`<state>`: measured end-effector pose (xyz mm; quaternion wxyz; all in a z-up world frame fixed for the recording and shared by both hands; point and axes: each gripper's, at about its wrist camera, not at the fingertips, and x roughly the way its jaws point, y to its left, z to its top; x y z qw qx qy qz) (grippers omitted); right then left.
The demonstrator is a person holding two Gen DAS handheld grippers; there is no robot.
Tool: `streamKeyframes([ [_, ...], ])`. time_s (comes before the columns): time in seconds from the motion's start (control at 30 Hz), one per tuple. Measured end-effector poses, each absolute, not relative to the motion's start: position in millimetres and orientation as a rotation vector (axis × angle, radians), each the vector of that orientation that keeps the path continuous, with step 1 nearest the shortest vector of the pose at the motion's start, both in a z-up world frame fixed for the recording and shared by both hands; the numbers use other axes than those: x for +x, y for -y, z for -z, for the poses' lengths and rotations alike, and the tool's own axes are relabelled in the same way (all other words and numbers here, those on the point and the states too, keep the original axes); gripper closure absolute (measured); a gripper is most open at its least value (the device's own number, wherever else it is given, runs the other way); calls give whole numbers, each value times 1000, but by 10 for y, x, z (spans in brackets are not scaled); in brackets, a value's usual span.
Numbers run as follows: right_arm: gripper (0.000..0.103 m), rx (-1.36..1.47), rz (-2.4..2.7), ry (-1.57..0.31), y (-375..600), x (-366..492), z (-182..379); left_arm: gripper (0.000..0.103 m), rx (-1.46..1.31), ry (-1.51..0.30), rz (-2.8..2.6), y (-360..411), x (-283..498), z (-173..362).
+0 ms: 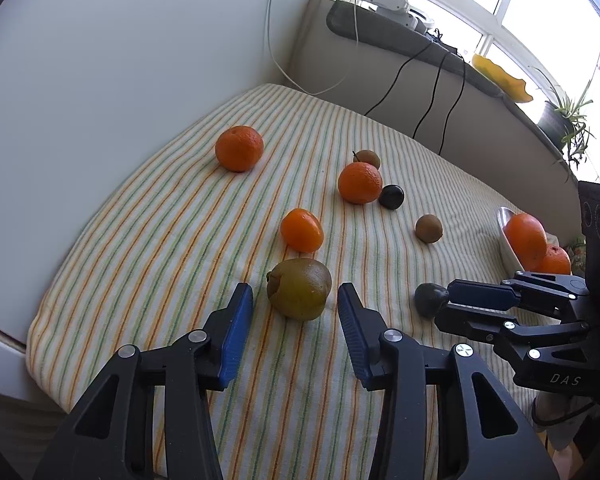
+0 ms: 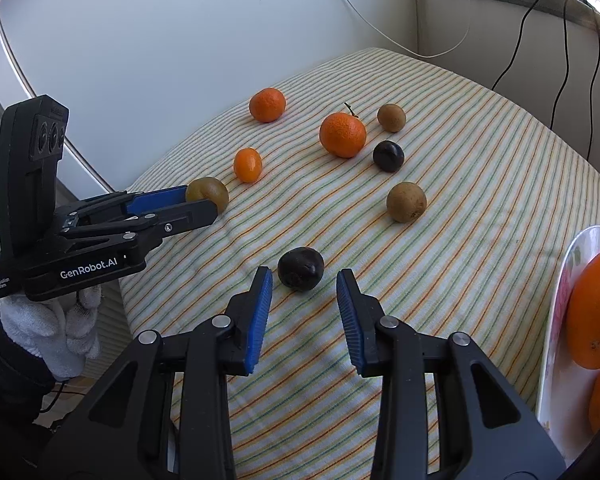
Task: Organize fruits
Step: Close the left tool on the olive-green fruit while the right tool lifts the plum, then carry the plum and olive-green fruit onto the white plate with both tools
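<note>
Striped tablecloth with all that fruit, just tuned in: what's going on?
A person in white gloves holds two grippers over the striped tablecloth. The left gripper straddles a brown-green kiwi, the right gripper a dark purple round fruit; in each wrist view gaps show beside the fruit, so neither is gripped. Three orange mandarins, two more kiwis and another dark fruit lie loose. Two oranges already sit in the white dish.

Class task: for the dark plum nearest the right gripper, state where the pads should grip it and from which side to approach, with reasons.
Grip the dark plum across its widest middle, one pad on each flank, coming down from above and the near side as the right gripper already points. It is roundish and lies alone on the striped cloth, both flanks free; a grip off its middle would likely squeeze it out.
</note>
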<state>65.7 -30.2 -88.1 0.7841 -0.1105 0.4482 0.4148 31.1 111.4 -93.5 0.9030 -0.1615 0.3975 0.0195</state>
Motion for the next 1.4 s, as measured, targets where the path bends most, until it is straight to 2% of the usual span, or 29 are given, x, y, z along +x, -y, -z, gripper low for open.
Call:
streamKeyframes([
  [0.37,74,-263,-897,-979,228,655,903,71,-330,-822,-33,-1122,346,950],
  [0.93,78,-249,-898,-964,271,648,872,74,-325,-817,-36,-1093,341,929],
  [1.4,78,-172,-855,-904,704,590,613,74,-314,-794,39,-785,328,775],
])
